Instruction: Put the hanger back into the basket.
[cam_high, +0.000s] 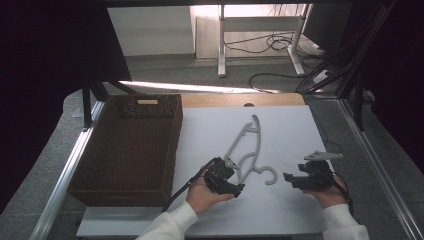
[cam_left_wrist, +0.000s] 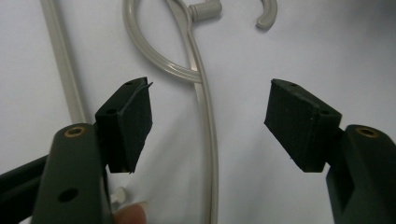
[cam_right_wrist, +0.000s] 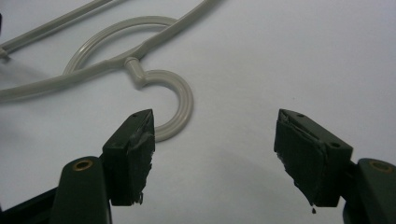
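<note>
High view: grey hanger (cam_high: 248, 150) flat on white table (cam_high: 280, 210), right of wicker basket (cam_high: 131, 150); left tongs (cam_high: 239, 190) at its near end, right tongs (cam_high: 289, 177) beside its hook.
Left gripper view: tongs apart, straddling hanger's bar (cam_left_wrist: 208, 135), apparently lined up to grasp.
Right gripper view: tongs apart, empty, short of hook (cam_right_wrist: 180, 105), likely waiting.

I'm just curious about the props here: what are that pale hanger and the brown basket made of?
The hanger looks like moulded plastic: pale grey-beige, smooth, slightly glossy, with rounded rods and a seamless hook, as the gripper views show. The basket seems woven, perhaps wicker or a plastic imitation: dark brown, matt, with a fine braided texture and small holes along the rim. Which of the two, I cannot tell.
</note>
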